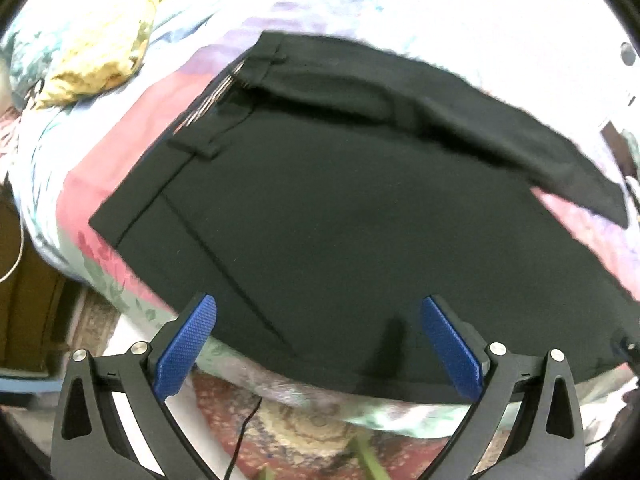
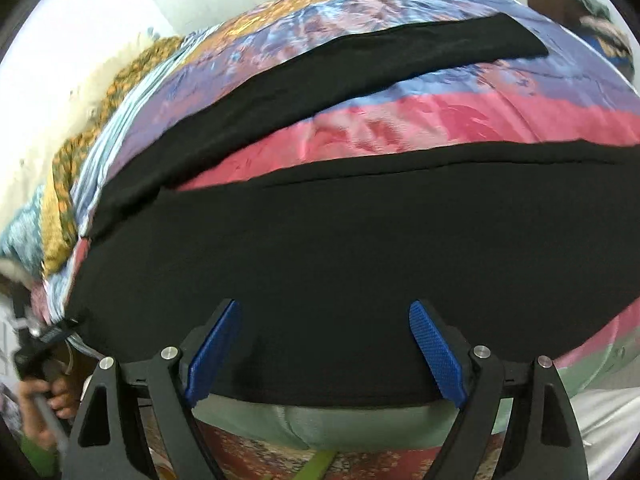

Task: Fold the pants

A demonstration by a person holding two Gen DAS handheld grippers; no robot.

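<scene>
Pants point(image 1: 360, 240): a black pair is seen spread flat on a bed, the legs parted in a V; in the right wrist view point(image 2: 340, 260) the near leg fills the foreground and the far leg runs across the upper part of the bedspread.
Waistband point(image 1: 192, 140): it is shown at the left of the left wrist view, with belt loops and a striped inner lining visible along its edge.
Near edge of the pants: it is laid along the edge of the bed closest to both cameras, just over the drop of the cover.
Bedspread point(image 1: 132, 128): a glossy patchwork cover in pink, purple, blue and pale green is seen under the pants; a pink band point(image 2: 460, 120) is exposed between the two legs.
Yellow patterned cloth point(image 1: 100, 56): it is bunched at the far left of the bed, well apart from the pants.
Left gripper point(image 1: 318, 308): the blue-padded fingers are held wide apart over the near edge of the pants; nothing is clamped between them.
Right gripper point(image 2: 324, 312): its fingers are likewise spread wide above the near leg, with no fabric pinched.
Rug point(image 1: 288, 420): a red patterned floor covering is seen below the bed edge.
Left hand point(image 2: 48, 396): it is glimpsed at the lower left of the right wrist view, wrapped around a handle.
</scene>
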